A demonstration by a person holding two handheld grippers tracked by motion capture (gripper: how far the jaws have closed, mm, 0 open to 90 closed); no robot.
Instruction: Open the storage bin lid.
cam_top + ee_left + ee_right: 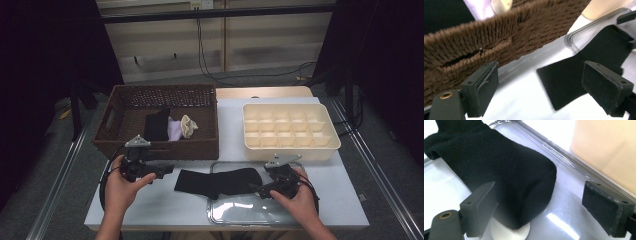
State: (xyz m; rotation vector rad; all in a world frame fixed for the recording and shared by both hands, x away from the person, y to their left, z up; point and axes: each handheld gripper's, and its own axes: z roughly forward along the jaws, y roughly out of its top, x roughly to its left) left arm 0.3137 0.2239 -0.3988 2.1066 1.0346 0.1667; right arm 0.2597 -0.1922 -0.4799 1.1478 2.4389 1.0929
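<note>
A black sock (220,181) lies flat at the table's front, its cuff on the white tabletop and its toe on a clear plastic tray (250,212). My left gripper (167,170) is open just left of the cuff, low over the table. In the left gripper view the cuff of the black sock (564,80) lies ahead toward the right jaw, untouched, with my left gripper (541,85) open. My right gripper (255,190) is open at the toe. In the right gripper view the black sock's toe (499,160) lies between the spread jaws of my right gripper (544,205).
A brown wicker basket (160,149) stands at the back left holding a black sock (157,125), a pale lilac cloth (175,130) and a cream sock (188,126). A cream compartment box (292,145) stands at the back right. A white disc (509,232) shows under the clear tray (564,215).
</note>
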